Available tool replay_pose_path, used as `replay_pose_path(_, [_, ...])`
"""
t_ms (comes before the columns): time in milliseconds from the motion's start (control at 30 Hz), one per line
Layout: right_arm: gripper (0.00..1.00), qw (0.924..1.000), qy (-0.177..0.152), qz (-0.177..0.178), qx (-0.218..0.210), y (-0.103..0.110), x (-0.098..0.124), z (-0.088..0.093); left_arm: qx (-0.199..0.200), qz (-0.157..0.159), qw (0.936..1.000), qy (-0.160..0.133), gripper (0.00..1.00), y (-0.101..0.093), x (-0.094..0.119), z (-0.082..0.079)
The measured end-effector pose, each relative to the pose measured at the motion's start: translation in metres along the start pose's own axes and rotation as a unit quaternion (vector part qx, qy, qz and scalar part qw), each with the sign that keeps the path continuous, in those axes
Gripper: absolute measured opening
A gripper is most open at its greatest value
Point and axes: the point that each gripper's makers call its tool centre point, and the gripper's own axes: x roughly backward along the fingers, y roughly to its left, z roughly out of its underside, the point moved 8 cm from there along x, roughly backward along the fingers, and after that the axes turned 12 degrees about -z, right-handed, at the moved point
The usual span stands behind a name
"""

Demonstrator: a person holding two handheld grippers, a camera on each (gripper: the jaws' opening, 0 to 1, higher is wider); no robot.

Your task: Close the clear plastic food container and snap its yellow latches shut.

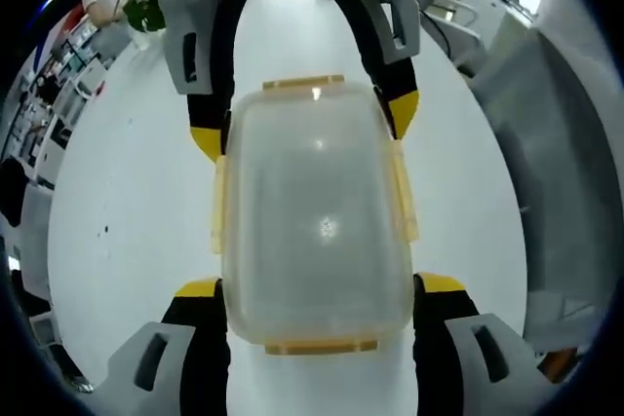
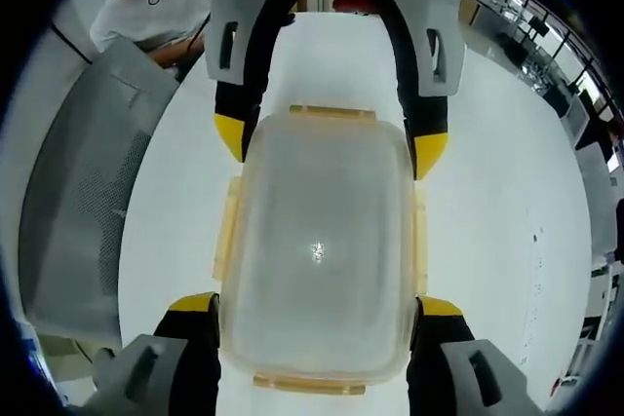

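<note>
Spread jaws of left gripper (image 1: 317,284) and right gripper (image 2: 319,304) flanking lidded clear container (image 1: 312,216), frame centre; yellow latches (image 1: 403,192) apparently splayed, unsnapped.

Bright, even light; glare spot on the lid (image 1: 327,229); fisheye-warped edges.

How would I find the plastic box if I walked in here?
Look at the big white table. In its middle, between the yellow-tipped jaws of two grippers facing each other, sits the clear plastic container with its lid on. Nothing else there is see-through with yellow latches along all four edges.
</note>
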Motion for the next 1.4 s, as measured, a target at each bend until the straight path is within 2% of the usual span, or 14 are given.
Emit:
replay_pose_path(667, [0.80,1.0000,0.005,0.000,0.006,0.001,-0.004,0.002,0.002,0.005,1.0000,0.005,0.76,-0.001,0.000,-0.001])
replay_pose_path(1100, [0.78,0.9999,0.005,0.004,0.009,0.002,0.005,0.003,0.008,0.002,1.0000,-0.002,0.73,0.005,0.010,0.002])
replay_pose_path(1167, [0.78,0.9999,0.001,-0.007,0.007,0.006,0.004,0.003,0.014,0.010,0.9998,-0.005,0.74,0.003,0.012,0.001])
replay_pose_path(1233, [0.78,0.9999,0.010,0.002,0.011,0.005,0.006,0.005,0.006,0.006,1.0000,-0.001,0.73,0.002,0.014,0.002])
replay_pose_path(1400, [0.76,0.9999,0.006,0.003,0.016,0.009,0.011,0.001,0.017,-0.002,0.9998,-0.006,0.71,0.005,0.020,0.003])
